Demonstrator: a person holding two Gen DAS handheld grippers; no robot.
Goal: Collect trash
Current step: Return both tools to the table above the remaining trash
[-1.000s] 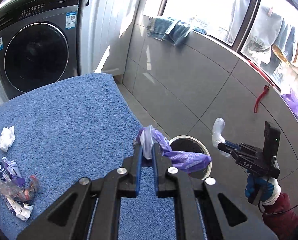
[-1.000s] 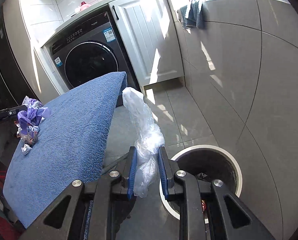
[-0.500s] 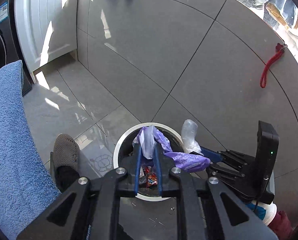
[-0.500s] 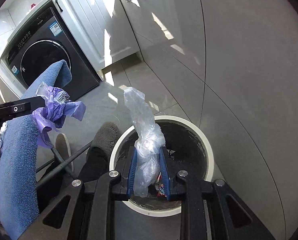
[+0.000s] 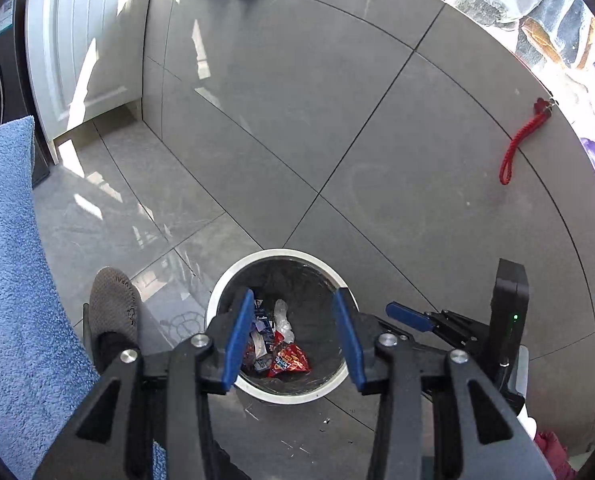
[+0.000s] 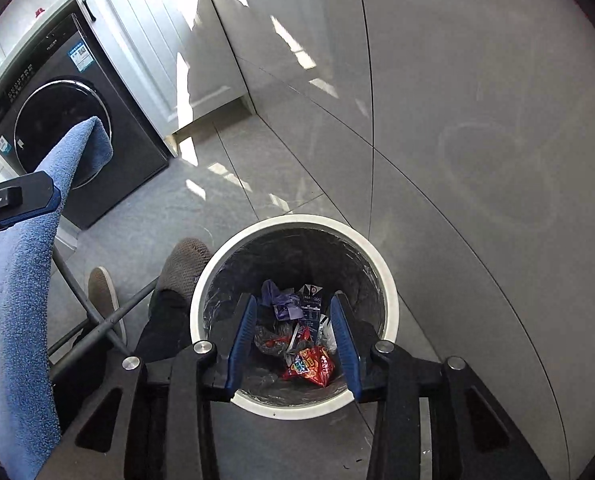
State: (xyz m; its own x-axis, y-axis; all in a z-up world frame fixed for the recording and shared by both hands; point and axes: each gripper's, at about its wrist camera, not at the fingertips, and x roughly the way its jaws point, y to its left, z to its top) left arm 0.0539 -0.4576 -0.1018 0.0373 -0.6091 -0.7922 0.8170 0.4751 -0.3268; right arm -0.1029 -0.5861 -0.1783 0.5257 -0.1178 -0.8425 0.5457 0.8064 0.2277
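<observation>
A round bin with a white rim [image 5: 281,253] [image 6: 297,220] stands on the floor right below both grippers. My left gripper [image 5: 295,300] hangs over it, its jaws opening with nothing between them. My right gripper [image 6: 294,302] is also above the bin, jaws opening and empty; its blue fingertip [image 5: 407,316] shows in the left wrist view. In the bin lie a crumpled purple bag [image 6: 281,300], a clear plastic bag [image 5: 283,320], a red snack wrapper [image 6: 309,364] [image 5: 287,360] and other wrappers.
The blue towel-covered table [image 6: 17,280] [image 5: 5,280] is at the left, its crossed legs beside the bin. A person's shoes [image 6: 185,260] [image 5: 111,300] stand by the rim. A dark washing machine [image 6: 57,120] and a white cabinet [image 6: 157,40] are behind; a grey tiled wall is at the right.
Both grippers came down from beside the table to above the bin. Their jaws then opened, and the purple bag and the clear plastic bag dropped into the bin.
</observation>
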